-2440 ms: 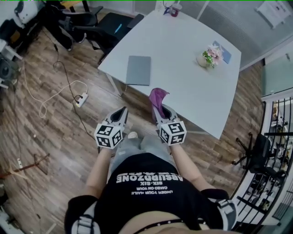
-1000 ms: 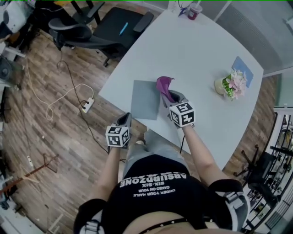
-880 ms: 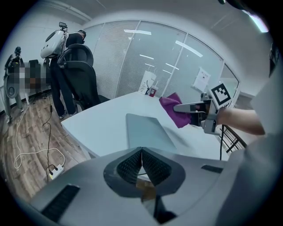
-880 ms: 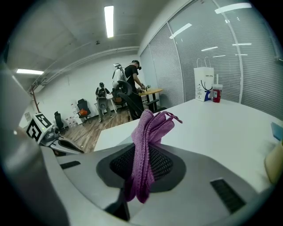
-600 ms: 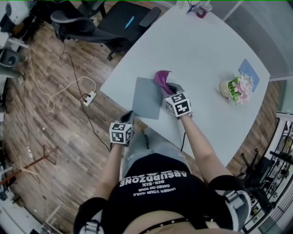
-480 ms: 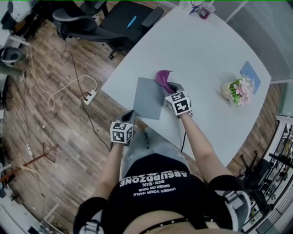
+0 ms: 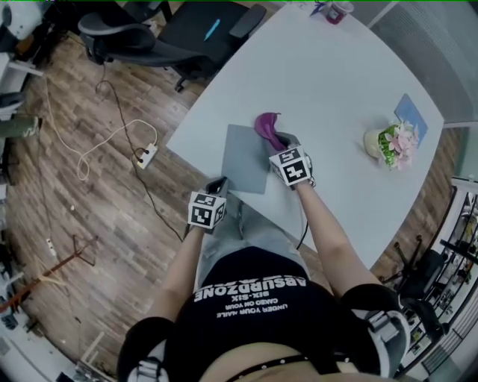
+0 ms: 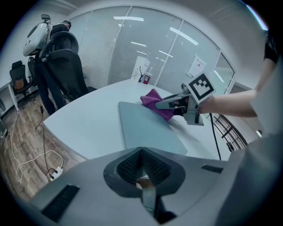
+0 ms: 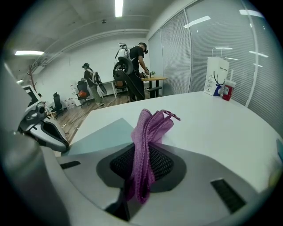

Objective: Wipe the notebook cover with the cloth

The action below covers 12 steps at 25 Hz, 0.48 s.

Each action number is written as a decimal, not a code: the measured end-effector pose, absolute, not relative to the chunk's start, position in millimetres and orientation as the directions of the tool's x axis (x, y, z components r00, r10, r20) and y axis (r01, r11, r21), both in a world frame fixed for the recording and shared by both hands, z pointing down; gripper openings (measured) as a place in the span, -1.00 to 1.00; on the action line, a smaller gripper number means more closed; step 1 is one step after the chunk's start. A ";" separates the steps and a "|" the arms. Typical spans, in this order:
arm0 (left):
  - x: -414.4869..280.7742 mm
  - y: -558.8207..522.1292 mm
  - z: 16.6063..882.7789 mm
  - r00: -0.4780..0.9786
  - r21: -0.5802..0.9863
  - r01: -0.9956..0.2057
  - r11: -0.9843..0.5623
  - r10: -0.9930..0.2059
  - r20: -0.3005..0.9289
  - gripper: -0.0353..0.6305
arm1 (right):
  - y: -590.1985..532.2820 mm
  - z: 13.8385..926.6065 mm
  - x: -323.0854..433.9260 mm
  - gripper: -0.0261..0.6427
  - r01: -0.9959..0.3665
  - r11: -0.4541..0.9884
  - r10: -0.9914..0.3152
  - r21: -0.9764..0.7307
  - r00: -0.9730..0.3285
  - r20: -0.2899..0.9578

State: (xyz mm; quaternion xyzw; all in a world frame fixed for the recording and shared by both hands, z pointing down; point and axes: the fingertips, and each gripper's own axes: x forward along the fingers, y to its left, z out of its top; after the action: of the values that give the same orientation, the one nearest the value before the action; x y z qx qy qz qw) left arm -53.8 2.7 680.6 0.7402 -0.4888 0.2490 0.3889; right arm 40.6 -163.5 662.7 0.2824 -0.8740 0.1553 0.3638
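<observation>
A thin grey notebook [image 7: 246,158] lies flat near the front edge of the white table [image 7: 328,82]. My right gripper [image 7: 278,142] is shut on a purple cloth [image 7: 266,127], held just over the table at the notebook's far right corner. In the right gripper view the cloth [image 9: 152,123] stands bunched up between the jaws, with the notebook [image 9: 95,132] to the left. My left gripper [image 7: 218,184] is shut and holds nothing, at the table's edge just short of the notebook's near side. The left gripper view shows the notebook [image 8: 148,128] ahead, the cloth [image 8: 154,100] and the right gripper [image 8: 170,103] beyond it.
A pot of flowers [image 7: 388,142] and a blue card [image 7: 413,116] sit at the table's right. A red cup [image 7: 334,9] stands at the far end. An office chair [image 7: 187,33] and a power strip [image 7: 146,155] with cable are on the wooden floor at left. People stand far off [image 9: 137,66].
The person has come up to the table. The right gripper carried the cloth forward to the notebook's far right corner. The left gripper moved up to the notebook's near edge.
</observation>
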 end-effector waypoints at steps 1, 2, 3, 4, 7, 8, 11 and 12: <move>-52.5 3.0 683.8 0.403 0.326 -0.915 -0.236 -0.516 0.756 -0.84 | -164.4 663.1 40.4 -0.69 -0.608 0.791 -0.383 -0.067 -0.578 0.721; -51.7 3.4 686.0 0.406 0.321 -0.913 -0.250 -0.506 0.761 -0.84 | -164.6 663.1 40.2 -0.69 -0.610 0.789 -0.382 -0.073 -0.580 0.720; -51.5 3.5 686.8 0.410 0.319 -0.911 -0.261 -0.502 0.762 -0.84 | -164.4 662.8 39.7 -0.69 -0.615 0.783 -0.380 -0.085 -0.583 0.718; -51.7 3.5 686.9 0.416 0.321 -0.908 -0.269 -0.500 0.760 -0.84 | -164.3 662.5 39.4 -0.69 -0.623 0.776 -0.379 -0.101 -0.588 0.715; -50.7 3.6 686.9 0.440 0.330 -0.896 -0.297 -0.491 0.752 -0.84 | -164.3 663.8 42.0 -0.68 -0.659 0.735 -0.376 -0.162 -0.594 0.711; -49.8 4.1 687.5 0.447 0.329 -0.892 -0.311 -0.482 0.754 -0.84 | -164.0 664.4 43.4 -0.68 -0.669 0.721 -0.374 -0.179 -0.593 0.713; -48.4 2.3 688.9 0.463 0.334 -0.880 -0.338 -0.452 0.762 -0.84 | -163.8 665.0 44.1 -0.68 -0.680 0.709 -0.373 -0.185 -0.584 0.721; -48.3 1.6 689.0 0.470 0.339 -0.876 -0.344 -0.442 0.764 -0.84 | -163.2 664.7 43.6 -0.68 -0.681 0.711 -0.376 -0.175 -0.578 0.724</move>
State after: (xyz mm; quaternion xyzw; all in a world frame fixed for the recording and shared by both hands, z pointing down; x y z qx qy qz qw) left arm -48.3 1.6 689.0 0.7686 -0.4286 0.2853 0.3797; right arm 43.6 -163.2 664.7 0.3074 -0.8597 0.2240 0.3410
